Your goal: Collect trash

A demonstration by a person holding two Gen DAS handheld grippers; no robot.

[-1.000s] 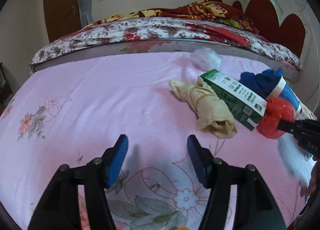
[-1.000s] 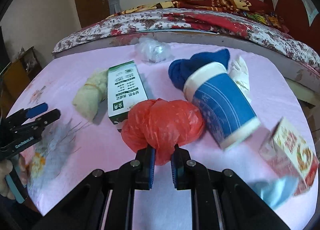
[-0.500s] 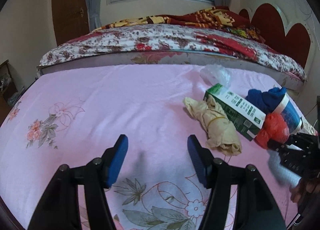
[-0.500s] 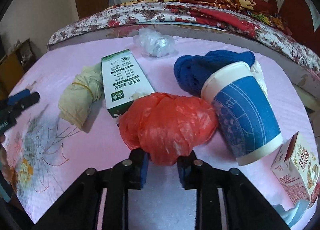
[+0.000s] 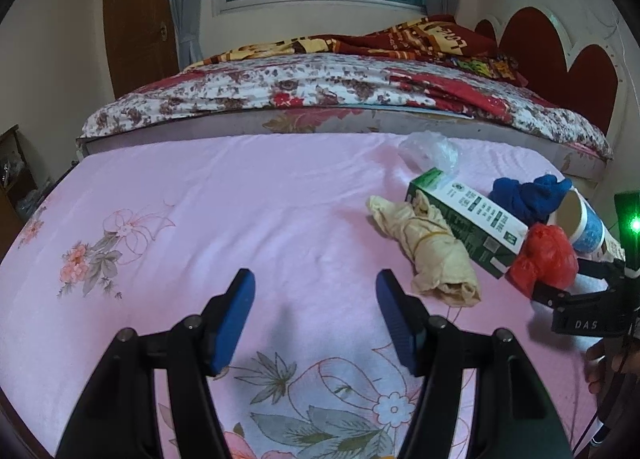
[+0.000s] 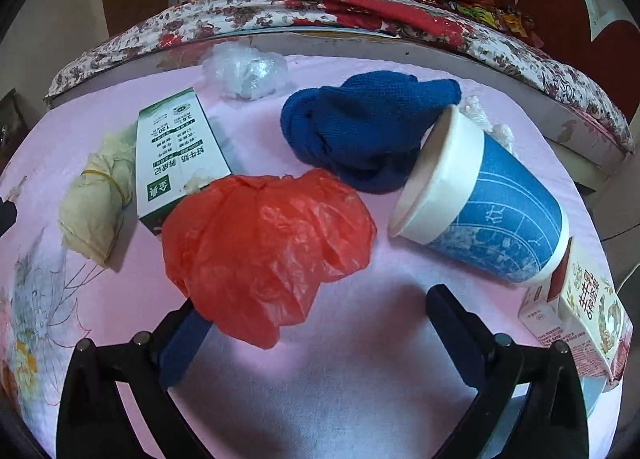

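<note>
right hand-held gripper (image 6: 316, 333): its jaws have just been opening, from pinched together at the near edge of the red plastic bag (image 6: 266, 251) to spread wide, the bag's near lobe lying between them over the left finger (image 6: 182, 343) but no longer squeezed. the bag lies on the pink bed sheet (image 5: 200, 219), against the green-and-white carton (image 6: 176, 159) and near the blue paper cup (image 6: 484, 199) and blue cloth (image 6: 360, 131). left hand-held gripper (image 5: 316, 319): jaws parted and empty over bare sheet, well apart from the litter. reading: the bag is released, not collected; a fresh, deeper grasp seems to be in preparation, while the beige bundle (image 5: 432, 251) and clear plastic wad (image 6: 246, 73) lie untouched
</note>
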